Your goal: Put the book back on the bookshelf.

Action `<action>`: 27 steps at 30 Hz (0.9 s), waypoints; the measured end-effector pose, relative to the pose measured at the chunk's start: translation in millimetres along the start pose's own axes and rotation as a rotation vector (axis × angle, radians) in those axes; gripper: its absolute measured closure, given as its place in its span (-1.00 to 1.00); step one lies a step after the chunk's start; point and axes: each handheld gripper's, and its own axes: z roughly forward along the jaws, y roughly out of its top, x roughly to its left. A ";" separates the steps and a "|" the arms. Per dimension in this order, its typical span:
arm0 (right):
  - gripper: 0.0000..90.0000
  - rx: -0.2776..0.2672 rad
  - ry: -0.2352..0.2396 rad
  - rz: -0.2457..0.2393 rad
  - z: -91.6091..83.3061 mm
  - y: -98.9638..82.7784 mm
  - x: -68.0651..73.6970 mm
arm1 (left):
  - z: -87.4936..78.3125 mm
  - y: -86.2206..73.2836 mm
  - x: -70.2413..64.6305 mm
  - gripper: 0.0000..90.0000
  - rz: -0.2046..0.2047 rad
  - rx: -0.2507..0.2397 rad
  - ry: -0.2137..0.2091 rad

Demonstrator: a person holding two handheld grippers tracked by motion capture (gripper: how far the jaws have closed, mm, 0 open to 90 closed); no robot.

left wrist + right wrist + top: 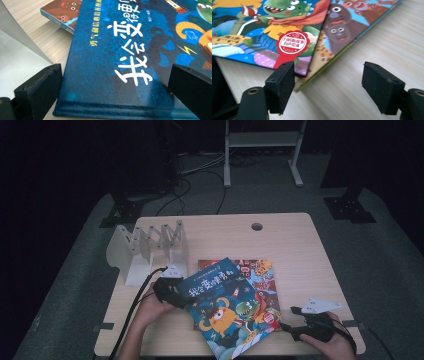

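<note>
Pale desk lay under your left gripper (172, 292), jaws spread astride the blue book's (120, 62) spine edge, unclamped; your right gripper (328, 86) gaped empty near its corner. Closing carelessly could slide it off the brown book (342, 30) beneath.

Blue picture book (227, 307) lies askew atop the orange one (260, 272).

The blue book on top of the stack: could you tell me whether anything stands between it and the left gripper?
Nothing visible does. The left gripper is already at the blue book, its open jaws straddling the spine edge. The white rack stands off to the side, not between them.
</note>
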 end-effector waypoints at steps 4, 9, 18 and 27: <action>-0.39 -0.005 -0.045 0.010 3.5 5.4 -12.5 | 0.8 -0.1 -1.6 -1.00 0.001 0.007 -0.028; -0.38 -0.004 -0.070 0.020 7.0 10.4 -23.2 | 1.1 0.3 -4.2 -1.00 0.007 0.018 -0.044; -0.36 0.006 -0.115 0.045 17.2 24.3 -51.2 | 2.5 0.5 -11.2 -1.00 0.023 0.029 -0.076; -0.34 0.005 -0.158 0.081 28.5 37.3 -74.1 | 2.2 -0.3 -20.0 -1.00 0.045 0.040 -0.098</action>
